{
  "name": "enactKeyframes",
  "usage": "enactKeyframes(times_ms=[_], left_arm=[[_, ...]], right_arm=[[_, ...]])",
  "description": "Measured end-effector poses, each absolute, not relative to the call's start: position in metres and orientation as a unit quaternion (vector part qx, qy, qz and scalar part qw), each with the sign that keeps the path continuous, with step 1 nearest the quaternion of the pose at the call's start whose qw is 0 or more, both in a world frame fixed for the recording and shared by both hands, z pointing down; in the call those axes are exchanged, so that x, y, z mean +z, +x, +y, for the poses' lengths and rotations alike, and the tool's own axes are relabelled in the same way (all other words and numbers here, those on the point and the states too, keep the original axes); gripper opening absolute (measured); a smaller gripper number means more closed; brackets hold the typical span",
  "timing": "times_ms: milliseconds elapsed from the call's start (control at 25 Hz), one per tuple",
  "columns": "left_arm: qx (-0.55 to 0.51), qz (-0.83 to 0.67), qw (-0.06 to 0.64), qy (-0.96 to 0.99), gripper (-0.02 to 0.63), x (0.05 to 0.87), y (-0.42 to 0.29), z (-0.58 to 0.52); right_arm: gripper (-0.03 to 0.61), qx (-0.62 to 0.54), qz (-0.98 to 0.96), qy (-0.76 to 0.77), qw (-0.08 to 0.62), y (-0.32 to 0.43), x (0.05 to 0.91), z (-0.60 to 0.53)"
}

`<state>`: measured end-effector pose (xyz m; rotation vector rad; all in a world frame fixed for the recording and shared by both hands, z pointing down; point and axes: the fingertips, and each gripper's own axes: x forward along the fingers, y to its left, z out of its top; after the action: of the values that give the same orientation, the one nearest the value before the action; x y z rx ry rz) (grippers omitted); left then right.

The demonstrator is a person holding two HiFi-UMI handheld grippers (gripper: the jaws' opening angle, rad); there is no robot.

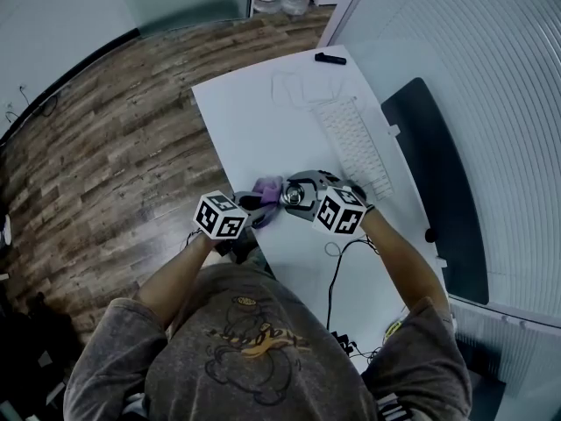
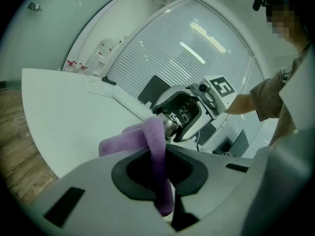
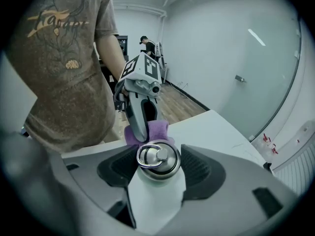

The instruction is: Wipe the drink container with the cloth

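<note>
Right gripper view: my right gripper [image 3: 156, 173] is clamped on the white drink container [image 3: 155, 200], with its pads against both sides just below the ringed metal lid [image 3: 157, 157]. My left gripper [image 2: 157, 173] pinches the purple cloth [image 2: 153, 136], which sits just beside that lid. Both hang over the near left edge of the white table [image 1: 254, 112]. A keyboard [image 1: 355, 143] lies along its right edge.

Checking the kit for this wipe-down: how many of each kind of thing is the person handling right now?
Hand-held gripper: 2 (left, right)
Cloth: 1
Drink container: 1
Total: 4
</note>
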<state>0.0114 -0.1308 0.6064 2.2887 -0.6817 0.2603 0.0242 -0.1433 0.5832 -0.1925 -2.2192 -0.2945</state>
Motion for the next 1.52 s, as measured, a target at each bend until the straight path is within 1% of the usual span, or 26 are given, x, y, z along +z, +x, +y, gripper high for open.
enactKeyframes(times_ms=[280, 640, 800, 920, 1120, 1240, 1400, 1520], left_arm=[[0.105, -0.264, 0.353, 0.891, 0.052, 0.604, 0.01, -0.132], [0.104, -0.276, 0.332, 0.896, 0.052, 0.595, 0.006, -0.146], [0.113, -0.276, 0.316, 0.901, 0.052, 0.597, 0.003, -0.162], [0.128, -0.25, 0.301, 0.912, 0.052, 0.599, 0.006, -0.174], [0.129, -0.201, 0.31, 0.92, 0.052, 0.599, 0.014, -0.18], [0.133, -0.186, 0.315, 0.921, 0.052, 0.599, 0.017, -0.178], [0.161, -0.16, 0.3, 0.926, 0.051, 0.603, 0.025, -0.162], [0.157, -0.162, 0.298, 0.927, 0.051, 0.601, 0.029, -0.154]], right_arm=[[0.267, -0.028, -0.904, 0.031, 0.426, 0.025, 0.583, -0.162], [0.265, 0.101, -0.889, 0.232, 0.381, 0.044, 0.581, -0.182], [0.265, 0.146, -0.874, 0.286, 0.364, 0.052, 0.582, -0.182], [0.265, 0.155, -0.87, 0.302, 0.356, 0.054, 0.582, -0.182], [0.264, 0.164, -0.868, 0.319, 0.342, 0.057, 0.582, -0.185], [0.264, 0.161, -0.869, 0.318, 0.343, 0.056, 0.581, -0.186], [0.264, 0.148, -0.869, 0.315, 0.352, 0.054, 0.581, -0.187], [0.262, 0.148, -0.867, 0.318, 0.354, 0.053, 0.581, -0.189]])
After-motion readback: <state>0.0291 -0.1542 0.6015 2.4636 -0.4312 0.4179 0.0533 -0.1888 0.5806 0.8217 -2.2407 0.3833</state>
